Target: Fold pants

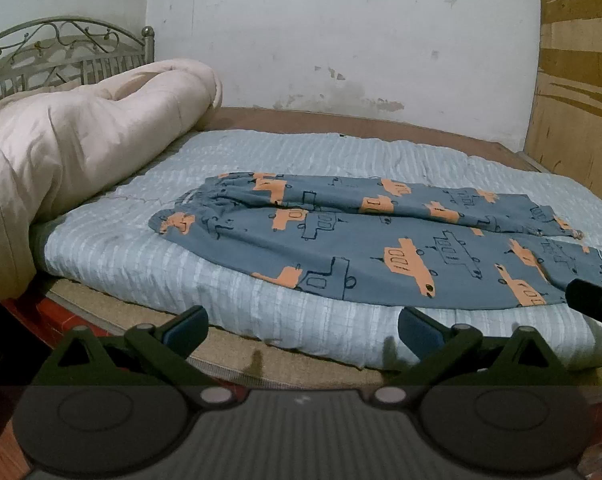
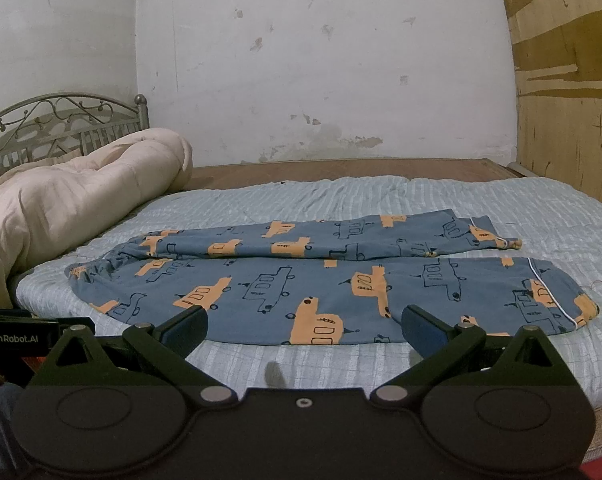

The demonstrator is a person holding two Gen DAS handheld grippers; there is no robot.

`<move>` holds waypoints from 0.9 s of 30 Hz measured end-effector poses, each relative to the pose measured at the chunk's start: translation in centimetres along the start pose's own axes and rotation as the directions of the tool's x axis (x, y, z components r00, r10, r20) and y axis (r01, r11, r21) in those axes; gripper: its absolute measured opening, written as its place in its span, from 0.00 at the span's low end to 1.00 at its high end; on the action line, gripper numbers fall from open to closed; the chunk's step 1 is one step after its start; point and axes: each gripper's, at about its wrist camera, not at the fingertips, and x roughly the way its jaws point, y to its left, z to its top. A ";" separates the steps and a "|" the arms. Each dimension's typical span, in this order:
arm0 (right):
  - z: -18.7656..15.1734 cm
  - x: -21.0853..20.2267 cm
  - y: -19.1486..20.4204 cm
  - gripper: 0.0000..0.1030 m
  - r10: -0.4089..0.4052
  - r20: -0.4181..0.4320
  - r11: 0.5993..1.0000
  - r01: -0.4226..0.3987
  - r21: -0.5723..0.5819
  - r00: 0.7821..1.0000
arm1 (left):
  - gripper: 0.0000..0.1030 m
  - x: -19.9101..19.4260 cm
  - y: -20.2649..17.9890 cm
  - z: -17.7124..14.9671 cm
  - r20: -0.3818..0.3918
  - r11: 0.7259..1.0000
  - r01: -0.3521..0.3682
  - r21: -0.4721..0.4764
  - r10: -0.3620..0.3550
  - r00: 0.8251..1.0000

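Note:
Blue pants [image 1: 381, 236] with orange and outlined vehicle prints lie flat on the light blue striped mattress cover [image 1: 149, 256], waistband to the left, two legs running right. In the right wrist view the same pants [image 2: 301, 280] show both legs side by side, cuffs at the right. My left gripper [image 1: 303, 330] hovers open over the near bed edge, short of the pants, with nothing between its fingers. My right gripper [image 2: 305, 326] is open too, just above the near leg's front hem, touching nothing. A dark part of the right gripper [image 1: 593, 300] shows at the right edge.
A rolled pale pink comforter [image 1: 73, 152] fills the left end of the bed before a metal headboard [image 1: 61, 56]. A stained white wall [image 2: 321, 80] stands behind, and wooden panelling [image 2: 569, 80] closes the right. The bed's brown frame edge [image 1: 113, 316] runs below the mattress cover.

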 end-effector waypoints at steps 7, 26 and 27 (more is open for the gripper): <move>0.0 -0.1 0.0 0.99 0.000 0.000 1.000 0.000 0.000 1.000 | 0.99 0.1 0.0 0.0 -0.001 1.000 -0.002 0.000 0.002 1.000; 0.0 -0.2 -0.1 0.99 0.000 0.003 1.000 0.000 0.001 1.000 | 0.99 0.1 0.1 0.0 -0.002 1.000 -0.014 0.000 0.014 1.000; 0.0 -0.2 -0.1 0.99 0.001 0.003 1.000 -0.001 0.002 1.000 | 0.99 0.1 0.1 0.0 -0.002 1.000 -0.015 0.000 0.015 1.000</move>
